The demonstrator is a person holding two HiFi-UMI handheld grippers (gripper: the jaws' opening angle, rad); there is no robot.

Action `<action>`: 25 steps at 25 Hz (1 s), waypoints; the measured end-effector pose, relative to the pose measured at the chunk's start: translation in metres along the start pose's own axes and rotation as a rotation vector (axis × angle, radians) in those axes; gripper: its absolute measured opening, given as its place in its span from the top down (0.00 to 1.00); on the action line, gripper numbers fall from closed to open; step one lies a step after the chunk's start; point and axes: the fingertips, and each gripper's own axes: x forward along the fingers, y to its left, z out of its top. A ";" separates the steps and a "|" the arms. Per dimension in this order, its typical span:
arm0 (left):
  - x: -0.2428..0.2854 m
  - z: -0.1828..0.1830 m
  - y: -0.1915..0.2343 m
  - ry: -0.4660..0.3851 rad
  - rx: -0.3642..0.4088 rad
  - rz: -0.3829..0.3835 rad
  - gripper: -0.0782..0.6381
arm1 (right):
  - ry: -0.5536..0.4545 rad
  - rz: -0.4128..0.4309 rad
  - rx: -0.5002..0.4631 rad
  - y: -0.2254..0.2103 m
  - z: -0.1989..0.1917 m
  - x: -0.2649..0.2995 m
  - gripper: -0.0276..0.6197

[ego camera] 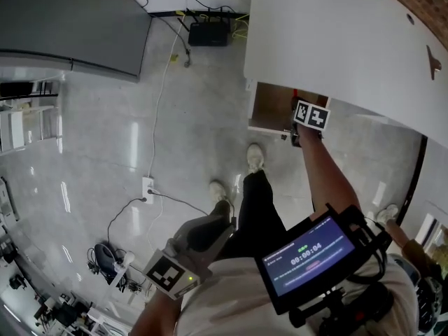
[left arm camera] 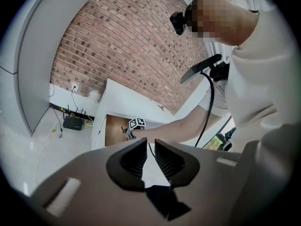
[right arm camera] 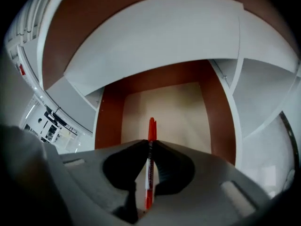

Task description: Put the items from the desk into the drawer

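In the right gripper view a red pen (right arm camera: 151, 126) stands clamped between the jaws of my right gripper (right arm camera: 150, 143), tip pointing into the open drawer (right arm camera: 164, 107), whose pale floor looks bare. From the head view the right gripper (ego camera: 299, 134) reaches over the front of that brown drawer (ego camera: 269, 107) under the white desk (ego camera: 336, 40). My left gripper (ego camera: 222, 224) hangs low near the person's body, away from the desk. Its jaws (left arm camera: 149, 147) stand slightly apart with nothing between them. The drawer (left arm camera: 115, 131) and the right gripper (left arm camera: 129, 132) show far beyond them.
A black router (ego camera: 208, 32) and cables lie on the floor by the wall. A white socket strip (ego camera: 148, 186) with its cord lies on the tiles at left. A grey cabinet (ego camera: 70, 26) fills the upper left. The person's shoes (ego camera: 255, 157) stand before the drawer.
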 end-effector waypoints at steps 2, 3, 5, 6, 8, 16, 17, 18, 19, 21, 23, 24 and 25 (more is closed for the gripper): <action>0.010 -0.001 0.010 0.005 -0.019 0.008 0.81 | 0.009 -0.004 0.019 -0.007 0.002 0.021 0.89; 0.014 -0.004 0.013 0.010 -0.025 0.013 0.81 | 0.013 -0.004 0.023 -0.010 0.002 0.028 0.89; 0.020 -0.010 0.015 0.018 -0.030 0.020 0.81 | 0.024 -0.005 0.023 -0.013 -0.001 0.041 0.89; 0.021 -0.013 0.016 0.023 -0.030 0.025 0.81 | 0.031 -0.005 0.023 -0.014 -0.003 0.046 0.89; 0.025 -0.015 0.019 0.024 -0.034 0.032 0.81 | 0.045 -0.002 0.030 -0.016 -0.007 0.057 0.89; 0.031 -0.015 0.031 0.015 -0.071 0.062 0.81 | 0.133 0.027 0.011 -0.014 -0.018 0.087 0.89; 0.030 -0.017 0.033 0.016 -0.073 0.067 0.81 | 0.147 0.032 0.009 -0.015 -0.021 0.089 0.89; 0.028 -0.019 0.034 0.016 -0.070 0.073 0.81 | 0.155 0.037 0.006 -0.015 -0.023 0.090 0.88; 0.027 -0.021 0.036 0.015 -0.065 0.078 0.81 | 0.160 0.041 0.005 -0.015 -0.024 0.091 0.88; 0.026 -0.023 0.038 0.008 -0.063 0.083 0.81 | 0.165 0.044 -0.003 -0.015 -0.025 0.091 0.88; 0.025 -0.022 0.039 0.006 -0.065 0.080 0.81 | 0.173 0.042 -0.021 -0.013 -0.025 0.088 0.88; 0.025 -0.021 0.039 0.004 -0.065 0.076 0.81 | 0.175 0.042 -0.033 -0.011 -0.025 0.085 0.88; 0.025 -0.020 0.038 0.003 -0.065 0.070 0.81 | 0.175 0.043 -0.045 -0.010 -0.024 0.080 0.88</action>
